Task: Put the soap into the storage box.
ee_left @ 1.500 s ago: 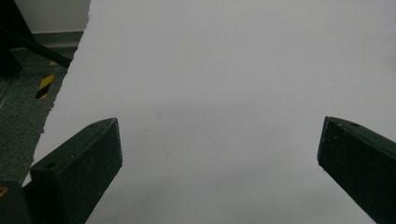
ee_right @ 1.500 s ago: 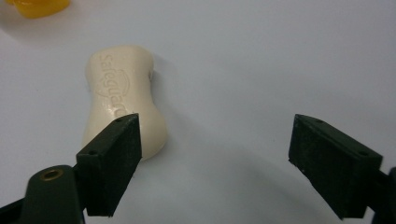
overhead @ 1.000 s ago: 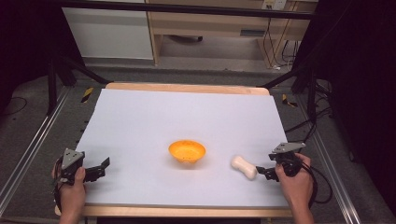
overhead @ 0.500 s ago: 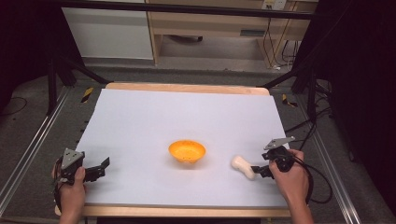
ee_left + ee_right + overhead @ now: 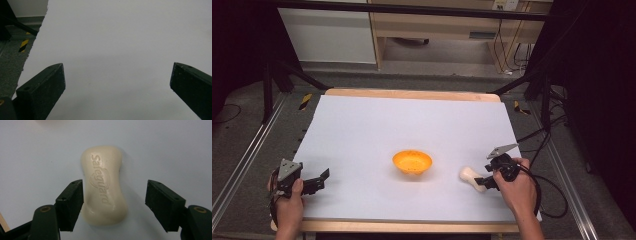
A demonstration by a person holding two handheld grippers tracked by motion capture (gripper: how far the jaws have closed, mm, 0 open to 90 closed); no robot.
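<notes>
Right gripper (image 5: 483, 183) low over the near right part of the white desk (image 5: 412, 125), fingers (image 5: 71, 203) apart on either side of a cream soap bar (image 5: 103, 187) and just now closing in on it. Left finger already at or brushing the bar's edge, right finger clear of it with a plain gap; not yet clamped. Soap flat on the desk, stamped lettering up, just right of the orange bowl (image 5: 412, 162) and apart from it. Left gripper (image 5: 314, 182) idle near the desk's near left corner, fingers (image 5: 42, 90) spread wide over bare white surface, nothing between them.

Risks from here, as a judgement:
- Lopsided closing. With one finger touching first, likely to shove or spin the bar sideways before the other arrives.
- Slick, rounded sides. Could squirt out of the pinch, toward the bowl or the near edge.
- Grip low on the bar's near end rather than at the narrow waist. Might tip or droop once lifted.

Hard to make out:
- In the high view, near end of the soap covered by the gripper and hand, so contact unreadable there.
- Whether the left finger truly presses or merely overlaps the bar in the right gripper view: cannot tell.
- Bowl's inside too small to judge; appears empty.
</notes>
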